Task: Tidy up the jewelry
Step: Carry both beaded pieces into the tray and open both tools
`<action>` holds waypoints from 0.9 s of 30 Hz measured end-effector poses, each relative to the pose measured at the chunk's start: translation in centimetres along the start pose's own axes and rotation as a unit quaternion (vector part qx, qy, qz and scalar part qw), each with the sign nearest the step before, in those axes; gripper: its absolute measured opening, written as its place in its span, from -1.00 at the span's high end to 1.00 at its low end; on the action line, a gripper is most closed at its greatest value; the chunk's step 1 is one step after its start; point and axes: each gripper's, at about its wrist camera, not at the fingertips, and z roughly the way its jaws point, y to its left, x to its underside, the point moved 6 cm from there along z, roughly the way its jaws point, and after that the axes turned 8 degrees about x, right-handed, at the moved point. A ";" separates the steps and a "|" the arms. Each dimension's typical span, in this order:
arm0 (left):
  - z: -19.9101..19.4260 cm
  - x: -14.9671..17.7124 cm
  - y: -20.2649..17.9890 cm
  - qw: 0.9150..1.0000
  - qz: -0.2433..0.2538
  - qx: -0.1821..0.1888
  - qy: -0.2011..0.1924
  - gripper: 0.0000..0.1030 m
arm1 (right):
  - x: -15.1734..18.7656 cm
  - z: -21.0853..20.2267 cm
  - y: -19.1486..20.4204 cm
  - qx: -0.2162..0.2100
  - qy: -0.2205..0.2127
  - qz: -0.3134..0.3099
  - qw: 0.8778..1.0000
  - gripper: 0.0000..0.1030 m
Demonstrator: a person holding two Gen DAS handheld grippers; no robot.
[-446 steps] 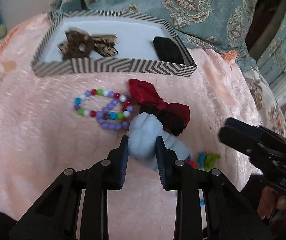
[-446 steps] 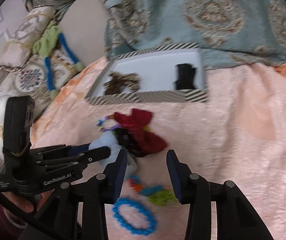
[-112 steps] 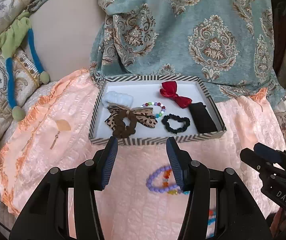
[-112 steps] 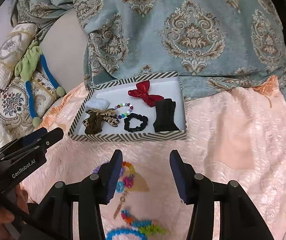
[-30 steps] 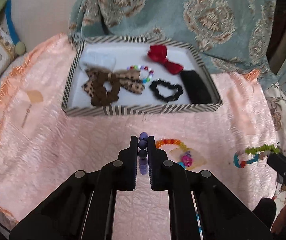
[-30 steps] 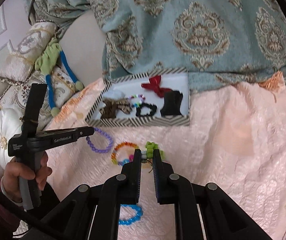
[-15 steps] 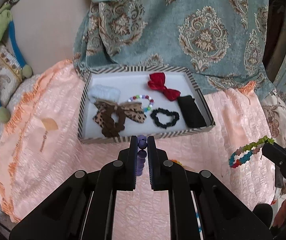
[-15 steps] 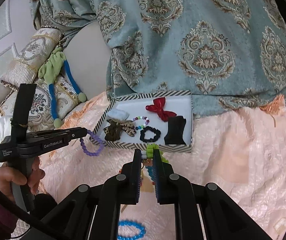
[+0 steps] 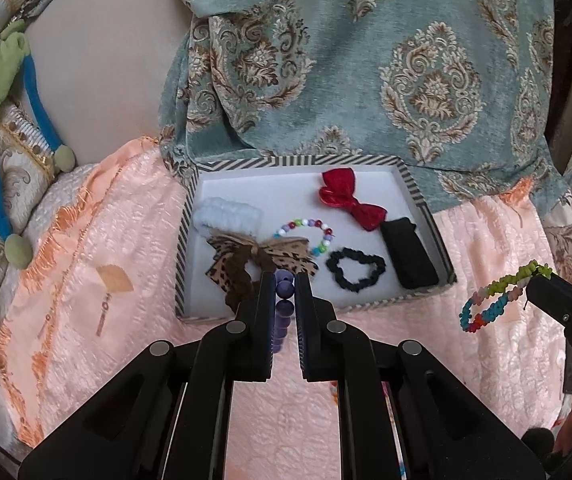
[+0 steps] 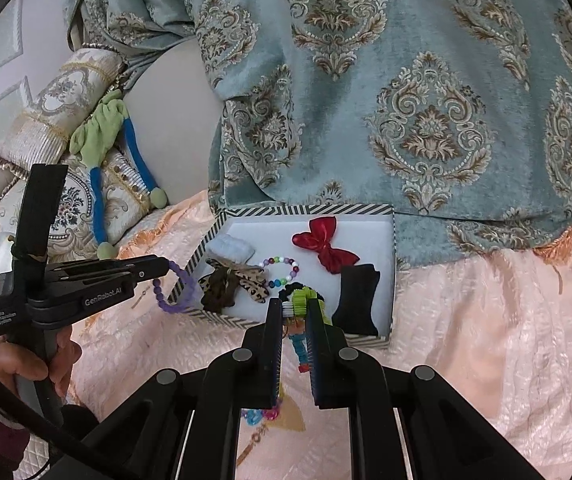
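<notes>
My left gripper [image 9: 285,280] is shut on a purple bead bracelet [image 9: 283,286], held above the pink bedspread just in front of the striped tray [image 9: 432,216]. From the right wrist view that bracelet [image 10: 174,290] hangs from the left gripper [image 10: 164,266] at the tray's left corner. My right gripper [image 10: 294,306] is shut on a multicoloured spiky bracelet [image 10: 300,300], held near the tray's front edge; it also shows in the left wrist view [image 9: 498,300]. The tray holds a red bow [image 9: 350,198], a beaded bracelet [image 9: 306,232], a black scrunchie [image 9: 356,270], a leopard bow [image 9: 254,264], a blue scrunchie [image 9: 228,216] and a black pouch [image 9: 408,256].
A card with an earring [image 9: 110,286] lies on the bedspread left of the tray. Another card with colourful beads [image 10: 264,414] lies under my right gripper. Patterned teal fabric [image 10: 406,100] hangs behind the tray. Cushions [image 10: 66,120] are at the left.
Both grippers have lifted their bracelets off the bedspread and carried them forward toward the tray. The tray looks nearer in both views.
</notes>
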 end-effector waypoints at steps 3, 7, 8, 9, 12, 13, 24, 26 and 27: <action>0.8 -0.5 0.6 1.000 -0.003 -0.005 0.003 0.84 | -0.7 1.1 -0.2 0.002 0.004 -0.001 1.000 0.80; 1.9 -1.2 1.0 1.000 -0.001 -0.012 0.006 0.84 | -1.5 2.6 -0.7 0.004 0.009 -0.001 1.000 0.80; 2.3 -1.4 1.1 1.000 -0.001 -0.013 0.007 0.84 | -1.8 3.0 -0.9 0.006 0.009 -0.001 1.000 0.80; 2.5 -1.6 1.2 1.000 -0.001 -0.014 0.007 0.84 | -2.0 3.4 -1.1 0.007 0.011 0.000 1.000 0.80; 3.5 -2.2 1.2 1.000 0.001 -0.018 0.011 0.84 | -2.7 4.6 -1.6 0.011 0.015 0.000 1.000 0.80; 3.8 -2.4 1.3 1.000 0.003 -0.019 0.011 0.84 | -2.9 5.0 -1.7 0.012 0.017 -0.001 1.000 0.80; 7.9 -5.2 1.4 1.000 -0.006 -0.010 0.020 0.84 | -5.1 9.1 -3.4 0.024 0.028 0.003 0.999 0.80; 8.7 -5.8 1.1 1.000 -0.012 0.000 0.019 0.84 | -5.4 9.8 -3.6 0.026 0.029 0.005 0.999 0.80; 9.2 -6.1 1.0 1.000 -0.015 0.005 0.019 0.84 | -5.5 10.2 -3.8 0.026 0.029 0.007 0.999 0.80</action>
